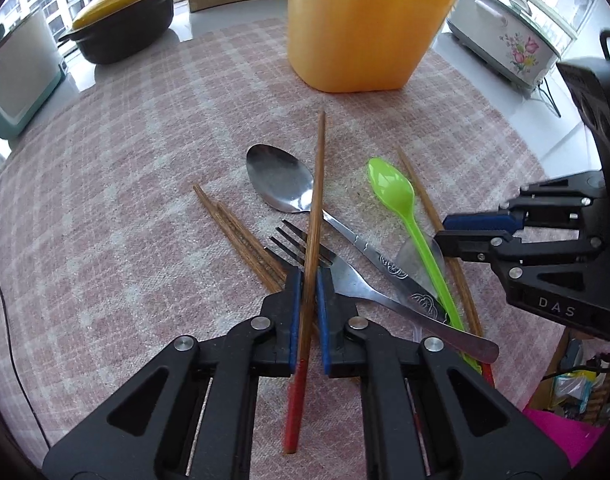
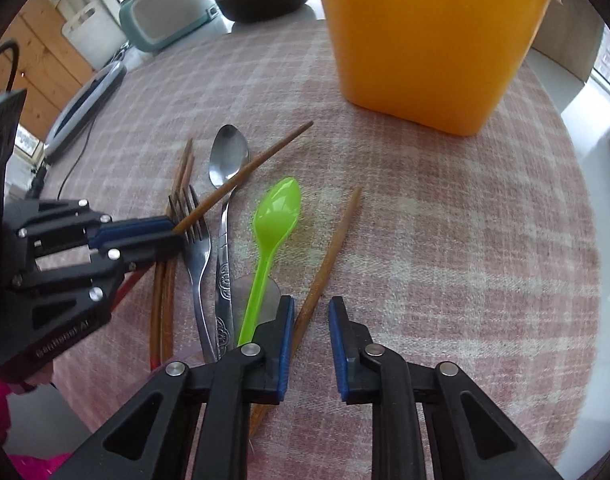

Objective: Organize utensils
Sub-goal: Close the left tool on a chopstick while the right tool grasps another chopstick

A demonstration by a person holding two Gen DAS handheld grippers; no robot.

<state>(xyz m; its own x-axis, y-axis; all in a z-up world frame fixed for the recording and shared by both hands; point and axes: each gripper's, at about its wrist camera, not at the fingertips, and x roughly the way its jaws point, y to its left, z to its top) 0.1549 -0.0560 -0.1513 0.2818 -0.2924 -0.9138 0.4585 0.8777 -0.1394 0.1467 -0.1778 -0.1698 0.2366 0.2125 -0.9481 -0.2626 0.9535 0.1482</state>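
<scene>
1. Left hand-held gripper (image 1: 309,276): clamped tight on a red-ended chopstick (image 1: 319,168), blue pads pressing both sides.
2. Held chopstick: pointing toward the orange tub (image 1: 357,28), crossing above the fork (image 1: 345,276) and the steel spoon's (image 1: 279,178) bowl edge.
3. Right hand-held gripper (image 2: 312,308): narrow gap, not clamped; a second chopstick (image 2: 337,240) lying in the gap against one pad, clear of the other.
4. Second chopstick: flat on the checked cloth (image 1: 125,160), just beside the green spoon (image 1: 389,186).
5. Fork and steel spoon: side by side on the cloth, handles overlapping near the green spoon's handle.
6. Chopstick pair (image 1: 233,228): lying together beside the fork, partly under the left hand-held gripper.
7. Orange tub: upright at the far side of the cloth, apart from the utensils.
8. Cloth spread over a white desk (image 1: 225,12); black pot (image 1: 117,20) with yellow lid behind.
</scene>
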